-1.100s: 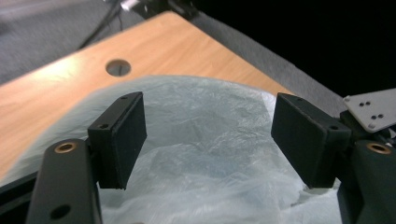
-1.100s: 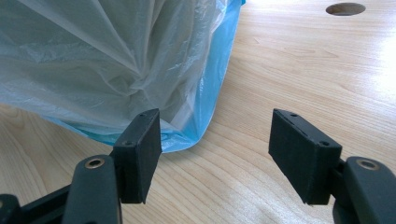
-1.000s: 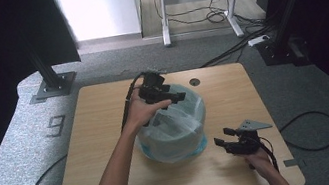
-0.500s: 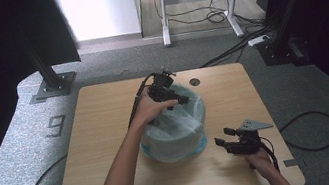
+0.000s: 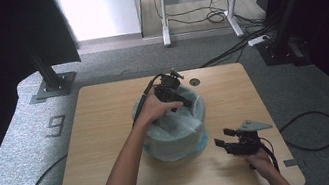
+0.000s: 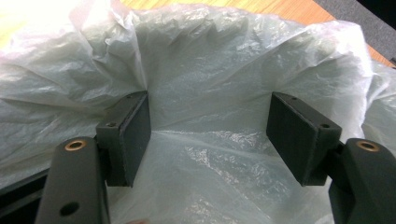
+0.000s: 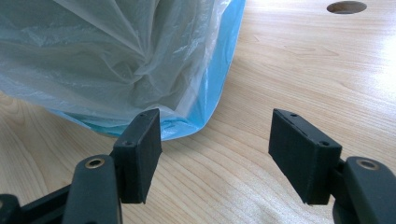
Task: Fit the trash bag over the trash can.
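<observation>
The blue bin (image 5: 176,138) stands mid-table. The left gripper (image 6: 210,135), jaws apart, hovers inside its plastic liner (image 6: 205,70); the operator should seat one fold fully between pads before clamping. The right gripper (image 7: 215,156) waits unclenched beside the bin

I see a pale, translucent white liner (image 5: 174,131) over a bright blue bin (image 7: 219,70), black grippers (image 5: 185,103), and a light wood-grain tabletop (image 5: 102,128) on grey speckled floor (image 5: 19,147).
</observation>
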A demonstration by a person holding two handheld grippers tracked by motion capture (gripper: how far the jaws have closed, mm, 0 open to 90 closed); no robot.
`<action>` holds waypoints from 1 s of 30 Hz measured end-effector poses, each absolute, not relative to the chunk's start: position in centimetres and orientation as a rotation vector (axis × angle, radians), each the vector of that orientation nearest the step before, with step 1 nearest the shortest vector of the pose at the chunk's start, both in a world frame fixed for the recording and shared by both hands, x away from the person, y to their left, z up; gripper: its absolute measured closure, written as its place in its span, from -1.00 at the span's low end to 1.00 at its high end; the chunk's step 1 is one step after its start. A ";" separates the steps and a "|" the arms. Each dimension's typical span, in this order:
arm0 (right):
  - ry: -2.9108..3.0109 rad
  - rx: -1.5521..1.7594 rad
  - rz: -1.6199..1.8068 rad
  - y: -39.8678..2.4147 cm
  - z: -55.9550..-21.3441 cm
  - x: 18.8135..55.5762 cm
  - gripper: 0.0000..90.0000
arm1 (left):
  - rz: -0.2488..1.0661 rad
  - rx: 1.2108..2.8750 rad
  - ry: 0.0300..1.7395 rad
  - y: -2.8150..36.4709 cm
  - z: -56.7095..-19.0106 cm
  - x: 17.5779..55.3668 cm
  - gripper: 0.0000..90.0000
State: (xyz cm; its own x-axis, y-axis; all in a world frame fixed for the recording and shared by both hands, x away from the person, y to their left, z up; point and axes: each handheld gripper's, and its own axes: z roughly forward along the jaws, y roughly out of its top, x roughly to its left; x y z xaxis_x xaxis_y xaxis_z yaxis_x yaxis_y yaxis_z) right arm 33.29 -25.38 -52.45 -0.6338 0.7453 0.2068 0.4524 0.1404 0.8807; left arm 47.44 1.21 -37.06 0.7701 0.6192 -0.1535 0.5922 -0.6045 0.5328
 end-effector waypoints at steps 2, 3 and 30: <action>2.139 1.164 1.490 -25.5 -52.4 33.3 -0.25 | 0.078 2.360 0.895 1.7 -36.4 47.2 -0.32; 2.138 1.169 1.493 -25.5 -52.4 33.3 -0.25 | 0.088 2.344 0.891 2.0 -36.0 46.9 -0.30; 2.160 1.156 1.479 -25.1 -52.5 33.2 -0.25 | 0.124 2.320 0.940 6.2 -34.9 44.7 -0.30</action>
State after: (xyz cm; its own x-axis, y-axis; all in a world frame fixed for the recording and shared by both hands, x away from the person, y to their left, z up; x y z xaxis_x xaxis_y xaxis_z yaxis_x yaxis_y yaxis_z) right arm 33.16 -25.06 -52.46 -0.6410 0.7407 0.2011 0.4551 0.1557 0.8767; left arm 44.66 6.23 -34.91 0.7416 0.6560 -0.1402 0.5975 -0.5509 0.5827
